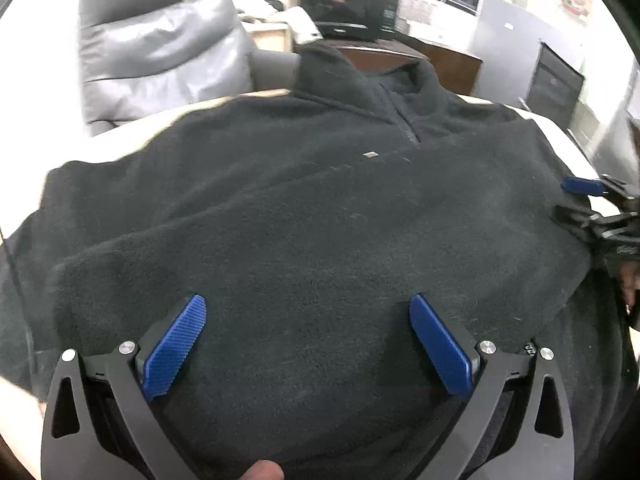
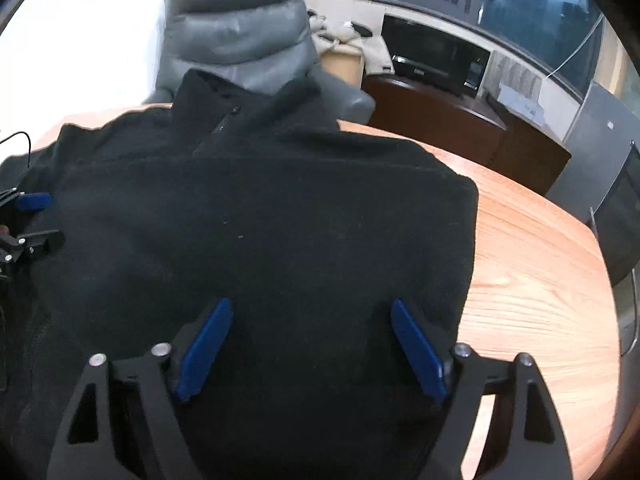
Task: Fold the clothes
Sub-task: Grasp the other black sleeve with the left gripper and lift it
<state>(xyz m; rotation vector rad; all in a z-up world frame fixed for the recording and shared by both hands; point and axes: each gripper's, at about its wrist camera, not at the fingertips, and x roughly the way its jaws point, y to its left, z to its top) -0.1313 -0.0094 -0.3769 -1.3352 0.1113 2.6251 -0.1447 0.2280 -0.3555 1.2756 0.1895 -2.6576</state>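
Black fleece covers most of the wooden table (image 2: 532, 264): a zip-neck pullover (image 1: 320, 208) lies spread out flat, its collar (image 1: 320, 68) pointing to the far edge, where a grey padded chair (image 2: 240, 28) stands behind it. On the right the cloth ends in a straight folded side, with bare wood beyond it; whether a sleeve is tucked under there cannot be told.

Both tools sit over the near part of the garment. The left gripper (image 1: 308, 344) has its blue pads spread wide with nothing between them, and the right gripper (image 2: 312, 348) is likewise spread and empty, close to the folded right side. Neither seems to have taken hold of any cloth.

The step in hand looks like picking up the near hem to bring it toward the collar. To do it well, each tool should come down at a near corner of the hem and pinch every layer, not only the top one. Thick fleece may slip, so a deep bite is wise. Both sides should then rise together and travel evenly, so the fold lands square.
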